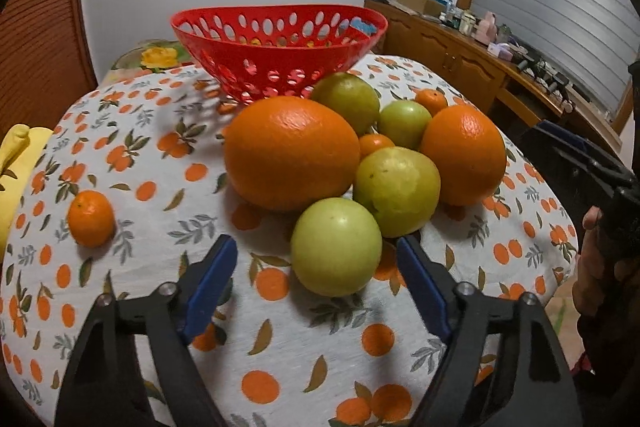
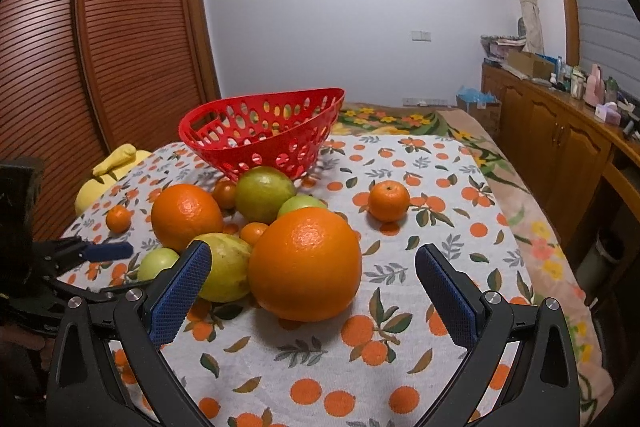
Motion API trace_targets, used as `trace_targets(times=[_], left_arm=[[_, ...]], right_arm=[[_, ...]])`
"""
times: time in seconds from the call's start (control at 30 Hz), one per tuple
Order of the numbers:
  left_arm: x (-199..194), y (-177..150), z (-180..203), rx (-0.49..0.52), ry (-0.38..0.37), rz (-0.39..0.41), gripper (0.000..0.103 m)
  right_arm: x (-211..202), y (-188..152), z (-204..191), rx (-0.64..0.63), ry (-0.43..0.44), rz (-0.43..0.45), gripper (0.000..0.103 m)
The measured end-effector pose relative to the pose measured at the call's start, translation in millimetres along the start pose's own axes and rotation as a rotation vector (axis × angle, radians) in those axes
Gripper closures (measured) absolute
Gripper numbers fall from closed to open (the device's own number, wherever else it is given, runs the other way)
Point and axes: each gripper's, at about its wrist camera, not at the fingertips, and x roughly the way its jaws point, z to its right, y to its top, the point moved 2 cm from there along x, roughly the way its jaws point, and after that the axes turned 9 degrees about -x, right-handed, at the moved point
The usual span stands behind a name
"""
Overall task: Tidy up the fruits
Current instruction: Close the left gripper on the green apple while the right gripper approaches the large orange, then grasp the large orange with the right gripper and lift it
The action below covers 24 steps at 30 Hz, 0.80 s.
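1. left tongs (image 1: 316,259): jaws apart, flanking the nearest green fruit (image 1: 336,247), pads not touching it.
2. right tongs (image 2: 314,269): wide, nothing held, a large orange (image 2: 306,263) just ahead.
3. fruit pile: mid counter (image 1: 132,291), in front of the red basket (image 1: 280,43); one small mandarin (image 1: 91,218) apart, near the left edge.
4. open cloth on the right side.
5. no readable writing.
6. basket contents unclear.

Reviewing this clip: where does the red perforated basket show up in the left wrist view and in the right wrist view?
Left wrist view: red basket sits top centre, right behind the fruit pile.
Right wrist view: red basket stands left of centre, behind the fruit pile.
Shared landmark: the green-yellow fruit lying directly in front of the basket in both.
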Motion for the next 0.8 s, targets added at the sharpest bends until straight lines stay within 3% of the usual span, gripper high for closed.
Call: trace_targets(times=[0.17,0.3,0.43,0.8], left_arm=[[8.8,-0.7,2.1,0.009,-0.012,-0.031,0.038],[15.7,-1.1,0.3,0.004,-0.023,-0.049,0.042],[18.0,-1.2,2.2,0.012,-0.051,-0.053,0.052],[-1.0,4.1,-8.1,0.001,-0.046,0.007,0.053]], right_arm=[[7.8,-1.2,2.9,0.000,0.011,-0.027,0.000],[16.7,-3.3,3.9,-0.002,0.027,-0.050,0.000],[26.5,-4.2,3.8,-0.004,0.048,-0.077,0.001],[47.6,-2.8,10.4,0.023,0.095,-0.132,0.003]])
